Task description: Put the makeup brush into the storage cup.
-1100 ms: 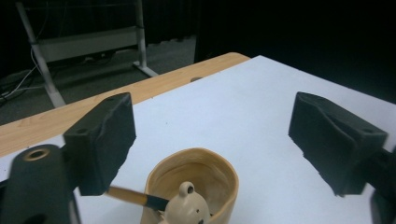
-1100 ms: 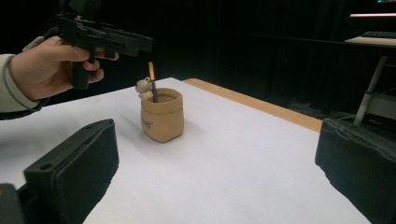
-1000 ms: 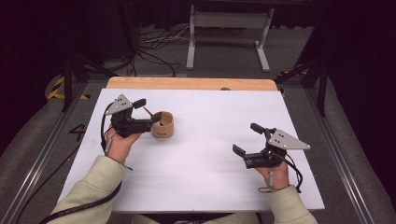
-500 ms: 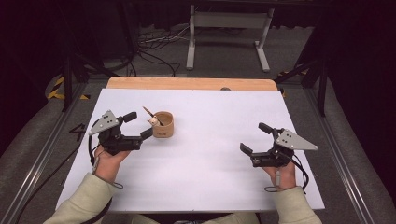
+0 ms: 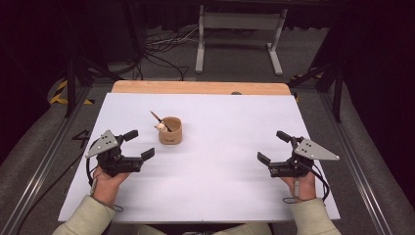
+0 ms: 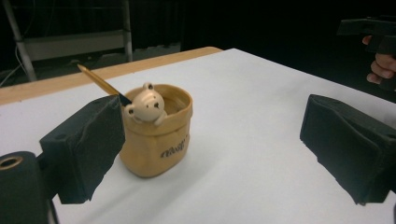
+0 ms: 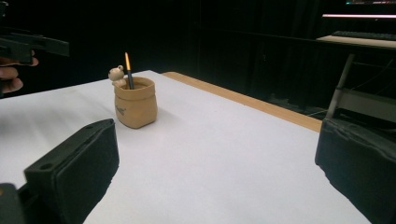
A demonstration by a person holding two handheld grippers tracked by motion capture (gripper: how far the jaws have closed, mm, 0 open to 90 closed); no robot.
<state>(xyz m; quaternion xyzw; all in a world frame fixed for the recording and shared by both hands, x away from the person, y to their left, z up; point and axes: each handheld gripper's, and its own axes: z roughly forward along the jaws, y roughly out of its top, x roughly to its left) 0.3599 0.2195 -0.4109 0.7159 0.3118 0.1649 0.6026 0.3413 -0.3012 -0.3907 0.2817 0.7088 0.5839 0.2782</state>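
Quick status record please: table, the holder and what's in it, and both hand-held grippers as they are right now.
surface: white table top with a wooden strip along its far edge
holder: tan pouch-shaped pot, upright, left of centre, a small bear figure on its rim
contents: one pencil leaning out toward the far left
left hand-held gripper: open, holding nothing, near the pot but apart from it
right hand-held gripper: open, holding nothing, at the right side of the table, far from the pot
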